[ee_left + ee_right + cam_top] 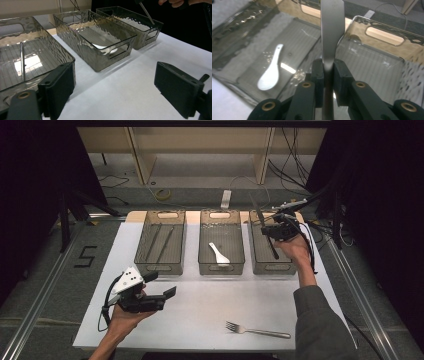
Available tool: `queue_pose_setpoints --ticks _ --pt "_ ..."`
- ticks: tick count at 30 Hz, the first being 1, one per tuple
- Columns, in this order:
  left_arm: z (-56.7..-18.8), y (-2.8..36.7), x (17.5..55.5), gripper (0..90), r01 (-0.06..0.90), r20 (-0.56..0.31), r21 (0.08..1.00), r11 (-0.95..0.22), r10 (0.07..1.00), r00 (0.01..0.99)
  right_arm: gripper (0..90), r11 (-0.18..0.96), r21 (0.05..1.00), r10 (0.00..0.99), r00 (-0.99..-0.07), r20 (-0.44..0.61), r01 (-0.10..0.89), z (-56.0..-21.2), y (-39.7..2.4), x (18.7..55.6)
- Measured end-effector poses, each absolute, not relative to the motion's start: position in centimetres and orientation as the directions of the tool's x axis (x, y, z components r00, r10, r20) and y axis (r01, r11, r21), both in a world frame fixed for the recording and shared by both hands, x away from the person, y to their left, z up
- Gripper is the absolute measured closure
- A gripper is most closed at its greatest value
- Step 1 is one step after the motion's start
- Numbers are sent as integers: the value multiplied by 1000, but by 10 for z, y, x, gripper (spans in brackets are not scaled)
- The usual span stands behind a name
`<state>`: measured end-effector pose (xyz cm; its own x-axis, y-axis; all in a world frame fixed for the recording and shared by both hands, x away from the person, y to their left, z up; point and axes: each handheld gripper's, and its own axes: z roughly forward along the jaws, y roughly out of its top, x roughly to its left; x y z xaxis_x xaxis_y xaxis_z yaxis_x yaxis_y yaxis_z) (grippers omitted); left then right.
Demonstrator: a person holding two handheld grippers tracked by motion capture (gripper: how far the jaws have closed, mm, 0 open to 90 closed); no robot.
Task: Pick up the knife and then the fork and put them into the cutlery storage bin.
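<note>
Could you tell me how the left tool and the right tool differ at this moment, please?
The left tool is open and holds nothing; the right tool is shut on a metal knife. The left tool hangs over bare white table; the right tool is over the right bin. Both are black and hand-held.

3 glossy rippled plastic bins [160, 242]; metal fork [257, 330].

White-covered table [200, 310] sitting on grey carpeted floor [45, 275], a black "5" [85, 256] marked on it. Pale wooden shelf unit [200, 150] standing behind, cables [290, 165] trailing beside it. Dark surroundings flanking both sides.
</note>
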<state>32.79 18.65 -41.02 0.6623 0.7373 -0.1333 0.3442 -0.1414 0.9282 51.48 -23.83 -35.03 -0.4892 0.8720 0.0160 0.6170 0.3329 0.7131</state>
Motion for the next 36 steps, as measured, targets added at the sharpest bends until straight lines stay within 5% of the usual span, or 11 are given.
queue_pose_setpoints --ticks 36 --pt "-410 186 328 155 344 -132 928 -145 735 665 806 353 626 913 -402 -68 695 -402 -277 521"
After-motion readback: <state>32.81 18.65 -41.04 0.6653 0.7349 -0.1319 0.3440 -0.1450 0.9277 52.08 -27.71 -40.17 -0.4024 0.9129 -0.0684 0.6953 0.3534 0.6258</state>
